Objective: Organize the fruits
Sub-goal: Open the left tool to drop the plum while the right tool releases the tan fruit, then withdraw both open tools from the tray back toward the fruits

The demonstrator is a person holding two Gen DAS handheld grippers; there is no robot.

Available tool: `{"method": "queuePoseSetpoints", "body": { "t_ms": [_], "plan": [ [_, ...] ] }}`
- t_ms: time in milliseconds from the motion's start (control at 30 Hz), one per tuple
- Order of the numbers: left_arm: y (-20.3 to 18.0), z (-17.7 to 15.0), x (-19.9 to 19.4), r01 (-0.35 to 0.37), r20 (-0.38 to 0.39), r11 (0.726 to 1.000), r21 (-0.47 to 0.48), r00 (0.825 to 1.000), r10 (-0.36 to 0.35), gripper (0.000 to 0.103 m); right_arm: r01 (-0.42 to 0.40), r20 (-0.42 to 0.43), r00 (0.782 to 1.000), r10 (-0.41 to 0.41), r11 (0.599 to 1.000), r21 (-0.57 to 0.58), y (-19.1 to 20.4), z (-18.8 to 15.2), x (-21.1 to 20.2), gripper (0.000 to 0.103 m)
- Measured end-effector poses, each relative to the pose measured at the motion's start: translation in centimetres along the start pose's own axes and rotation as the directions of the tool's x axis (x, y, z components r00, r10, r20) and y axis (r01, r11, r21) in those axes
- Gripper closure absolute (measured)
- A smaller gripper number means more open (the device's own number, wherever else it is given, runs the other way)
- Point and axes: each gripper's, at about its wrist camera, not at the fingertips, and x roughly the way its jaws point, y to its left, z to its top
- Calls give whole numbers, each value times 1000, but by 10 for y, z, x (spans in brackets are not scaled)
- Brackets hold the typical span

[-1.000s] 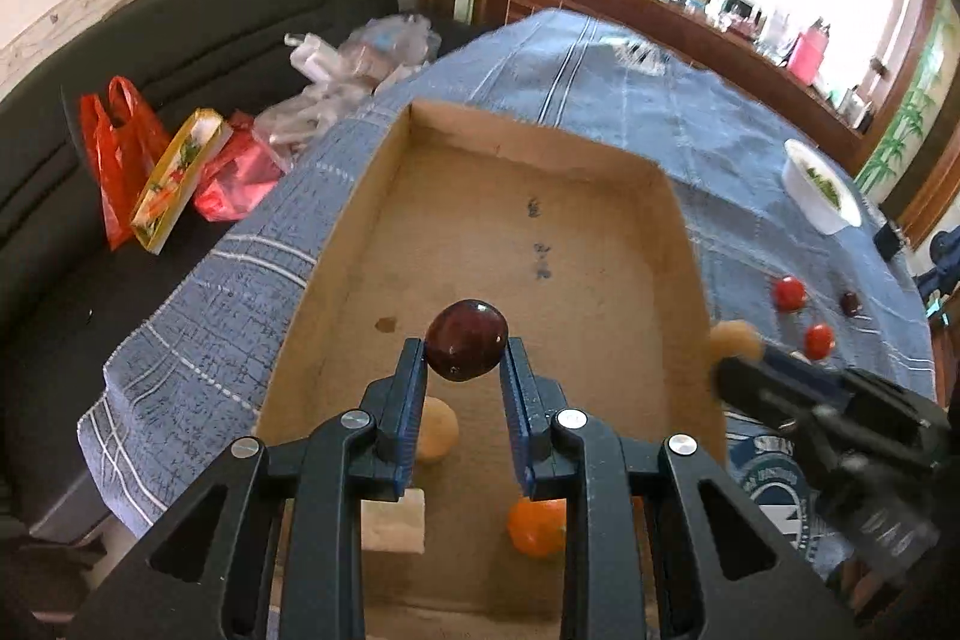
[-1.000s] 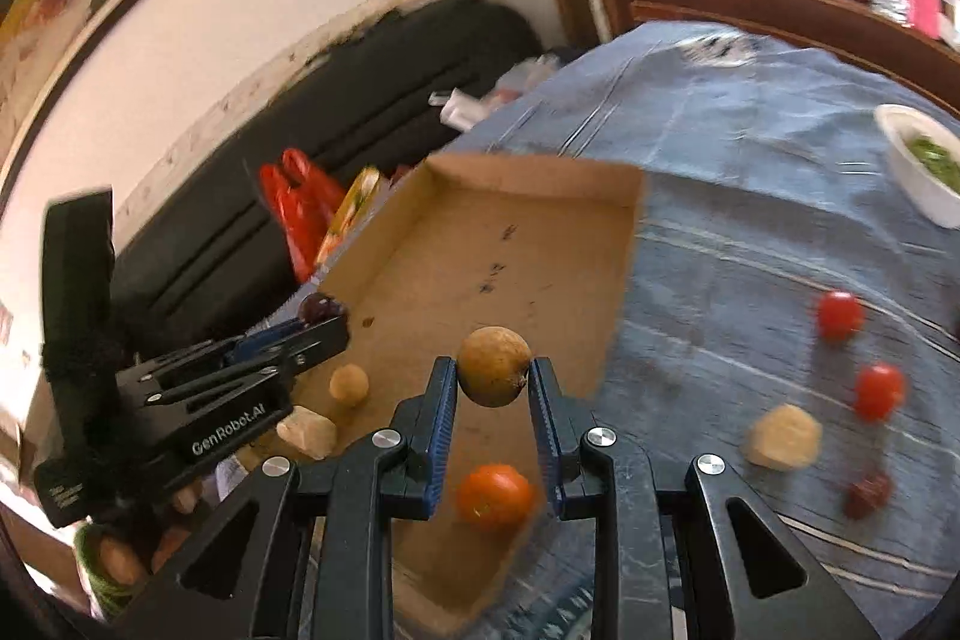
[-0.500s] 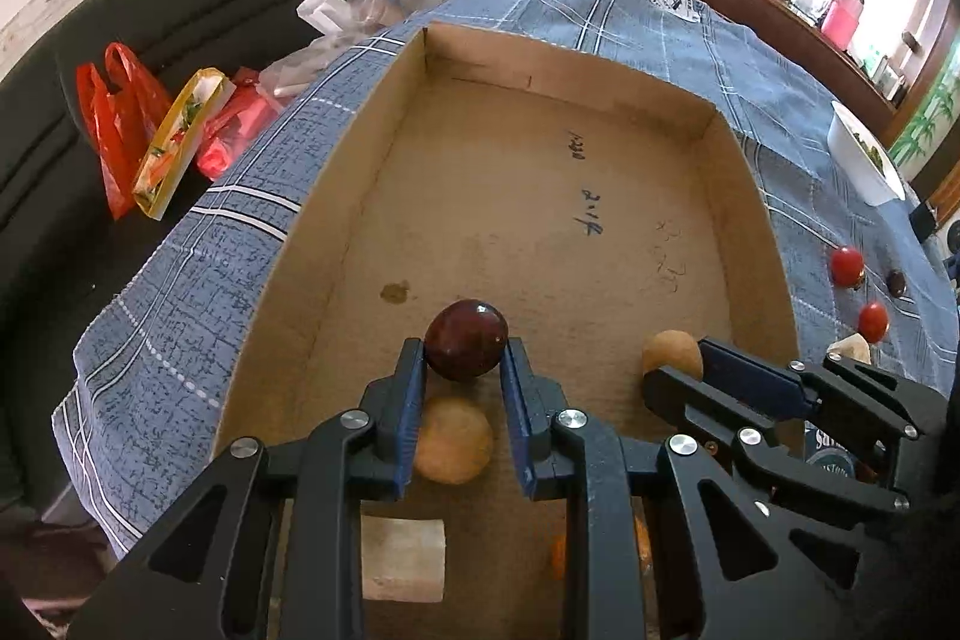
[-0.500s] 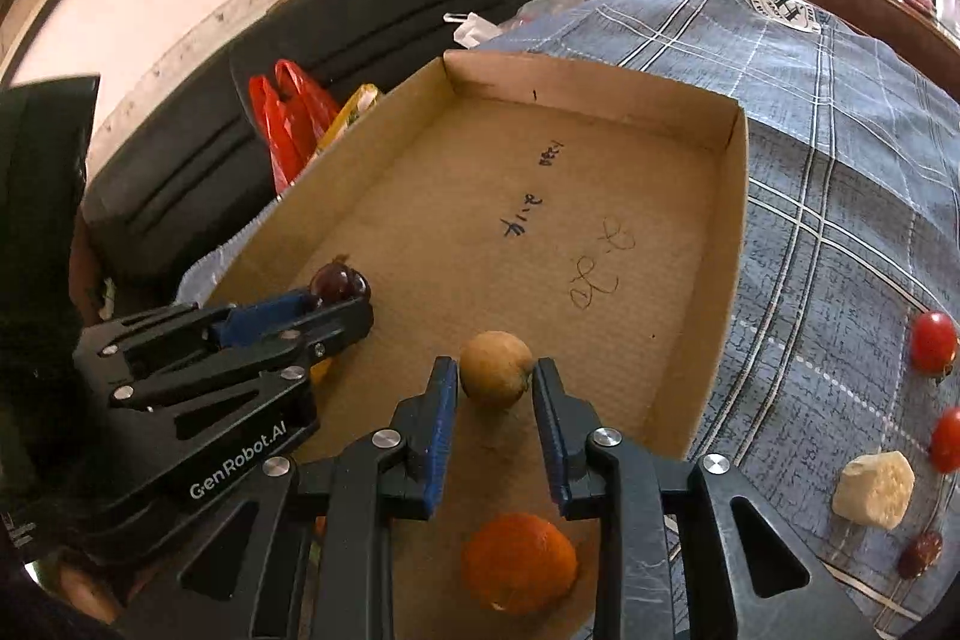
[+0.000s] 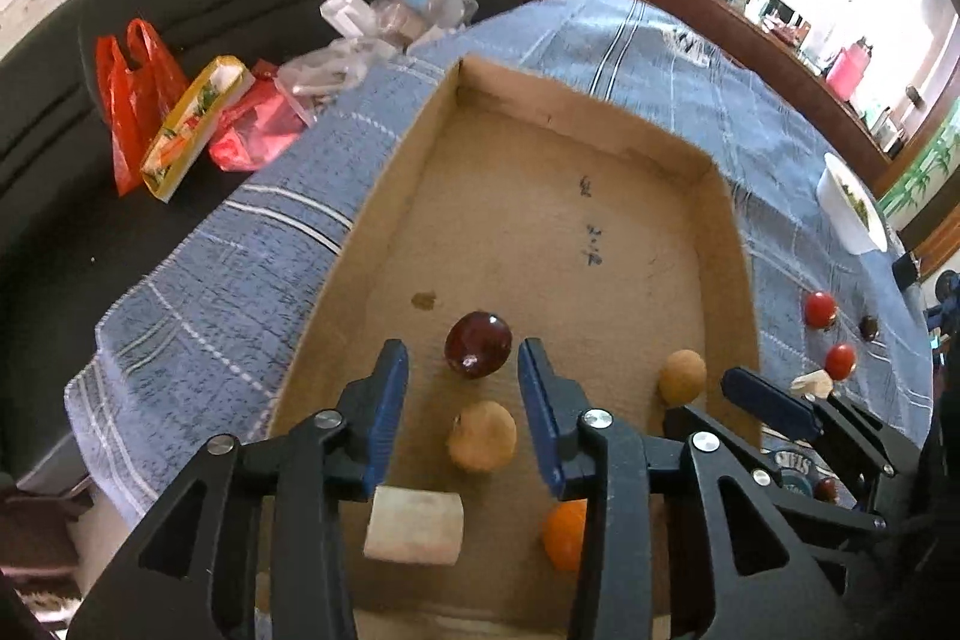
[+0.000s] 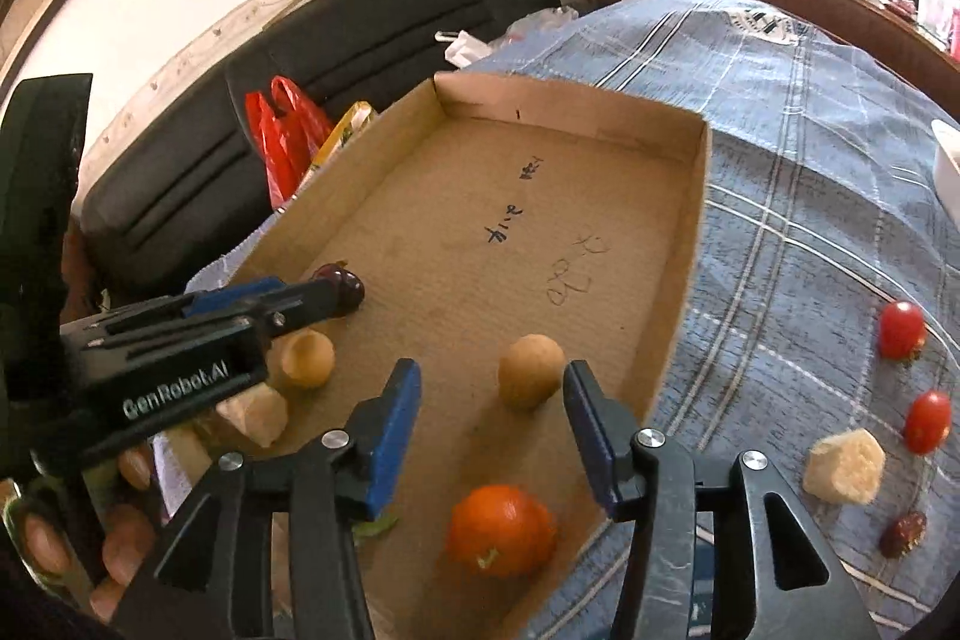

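A shallow cardboard box (image 5: 384, 196) (image 6: 690, 232) lies on the blue checked tablecloth. My left gripper (image 5: 462, 370) is open; a dark red plum (image 5: 478, 343) rests on the box floor between its fingertips. My right gripper (image 6: 492, 388) is open; a tan round fruit (image 6: 531, 371) sits on the box floor between its fingertips, and it also shows in the left wrist view (image 5: 682, 376). Also in the box are another tan fruit (image 5: 482, 436), an orange (image 6: 501, 529) and a pale chunk (image 5: 414, 523).
On the cloth right of the box lie two red tomatoes (image 6: 901, 330) (image 6: 927, 421), a pale chunk (image 6: 845, 466) and a dark date (image 6: 902, 533). A white bowl (image 5: 852, 208) stands farther off. Red bags (image 5: 138, 100) lie on the black sofa left of the table.
Both grippers have opened. The plum and the tan fruit, held half a second ago, now rest on the box floor between the open fingers.
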Motion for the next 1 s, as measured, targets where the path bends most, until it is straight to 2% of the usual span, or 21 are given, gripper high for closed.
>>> {"method": "queuePoseSetpoints", "body": {
  "t_ms": [33, 100, 233, 433, 767, 1000],
  "plan": [
    [-1, 0, -4, -3, 9, 1000, 3, 1000, 3, 56, -3, 11, 1000, 3, 1000, 3, -1, -2, -6, 53],
    [-7, -2, -13, -13, 35, 1000, 15, 999, 13, 52, 0, 38, 999, 0, 1000, 9, -3, -6, -21, 53],
    [-18, -6, -25, -1, 55, 999, 39, 998, -1, 52, 22, 110, 994, -26, 999, 40, -14, -17, -54, 52],
    [-46, -17, -39, 48, 58, 995, 90, 997, -53, 52, 55, 168, 983, -75, 991, 125, -47, -40, -95, 52],
    [-110, -45, -60, 153, 37, 963, 222, 986, -165, 53, 131, 192, 964, -186, 954, 270, -107, -87, -140, 52],
    [-147, -65, -63, 199, -3, 937, 288, 978, -207, 53, 175, 192, 949, -249, 925, 337, -135, -113, -161, 52]
  ]
}}
